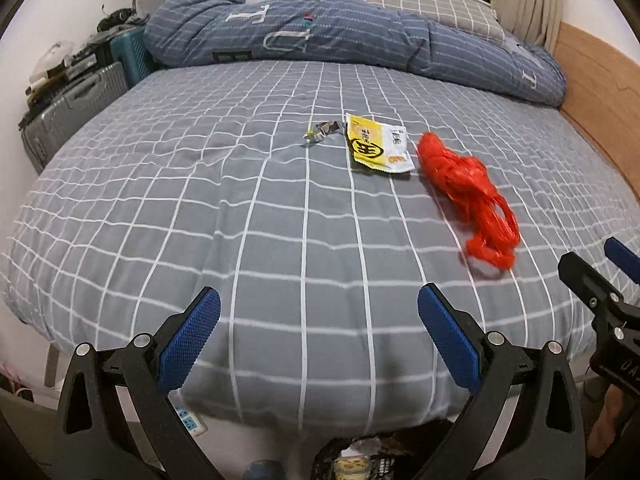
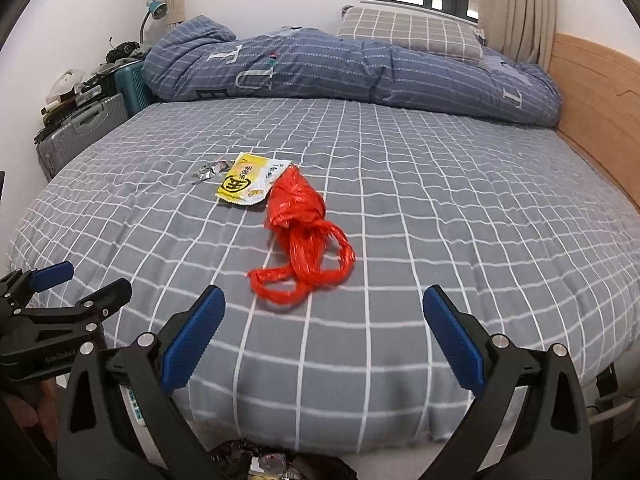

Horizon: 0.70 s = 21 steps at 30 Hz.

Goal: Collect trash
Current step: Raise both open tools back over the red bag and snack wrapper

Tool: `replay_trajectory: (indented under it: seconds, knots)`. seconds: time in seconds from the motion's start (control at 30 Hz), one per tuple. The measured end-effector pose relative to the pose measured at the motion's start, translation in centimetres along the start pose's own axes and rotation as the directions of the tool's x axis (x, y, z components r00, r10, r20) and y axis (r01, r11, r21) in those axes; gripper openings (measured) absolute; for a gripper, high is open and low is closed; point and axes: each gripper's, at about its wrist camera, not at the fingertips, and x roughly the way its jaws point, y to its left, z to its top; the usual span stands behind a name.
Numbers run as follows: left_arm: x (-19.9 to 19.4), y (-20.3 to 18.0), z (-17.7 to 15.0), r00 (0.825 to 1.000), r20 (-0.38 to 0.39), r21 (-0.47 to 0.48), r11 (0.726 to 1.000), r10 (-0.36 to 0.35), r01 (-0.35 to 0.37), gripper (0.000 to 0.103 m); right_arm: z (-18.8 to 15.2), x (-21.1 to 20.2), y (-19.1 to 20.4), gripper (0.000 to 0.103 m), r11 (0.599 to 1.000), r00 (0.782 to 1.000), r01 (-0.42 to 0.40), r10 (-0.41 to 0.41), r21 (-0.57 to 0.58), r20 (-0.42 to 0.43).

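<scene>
Three pieces of trash lie on the grey checked bed sheet (image 1: 280, 220): a crumpled red plastic bag (image 1: 468, 196), a yellow and white snack packet (image 1: 378, 146) and a small silver foil wrapper (image 1: 324, 130). They also show in the right wrist view: the red bag (image 2: 304, 236), the packet (image 2: 250, 180), the foil wrapper (image 2: 210, 169). My left gripper (image 1: 318, 304) is open and empty above the bed's near edge. My right gripper (image 2: 324, 308) is open and empty, just short of the red bag.
A rolled blue quilt (image 1: 340, 36) and a checked pillow (image 1: 432, 4) lie at the far side. Suitcases (image 1: 76, 104) stand left of the bed, a wooden headboard (image 1: 600, 92) at right. A bin with trash (image 1: 352, 460) shows below the bed edge.
</scene>
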Motion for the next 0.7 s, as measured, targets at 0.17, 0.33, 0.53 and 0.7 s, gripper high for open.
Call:
replay_trajectory:
  seconds: [0.17,0.33,0.53,0.7]
  knots:
    - [1.6,0.1,1.7,1.000,-0.004,0.013,1.000,0.003,-0.003,0.097,1.7,2.5,0.2,0.095,1.000,1.000,-0.004,0.004,-0.010,-0.014]
    - [2.7,0.4,3.2,1.000,-0.004,0.006,1.000,0.000,0.001,0.097,3.1,5.3,0.0,0.095,1.000,0.999,-0.010,0.010,0.006,-0.042]
    - [4.0,0.6,4.4,1.000,-0.014,0.014,1.000,0.006,-0.006,0.097,4.2,8.1,-0.2,0.095,1.000,0.997,-0.016,0.018,0.024,-0.076]
    - [4.9,1.0,5.6,1.000,-0.013,0.008,1.000,0.014,-0.013,0.097,5.2,9.7,-0.1,0.093,0.998,0.996,-0.036,0.040,0.047,-0.082]
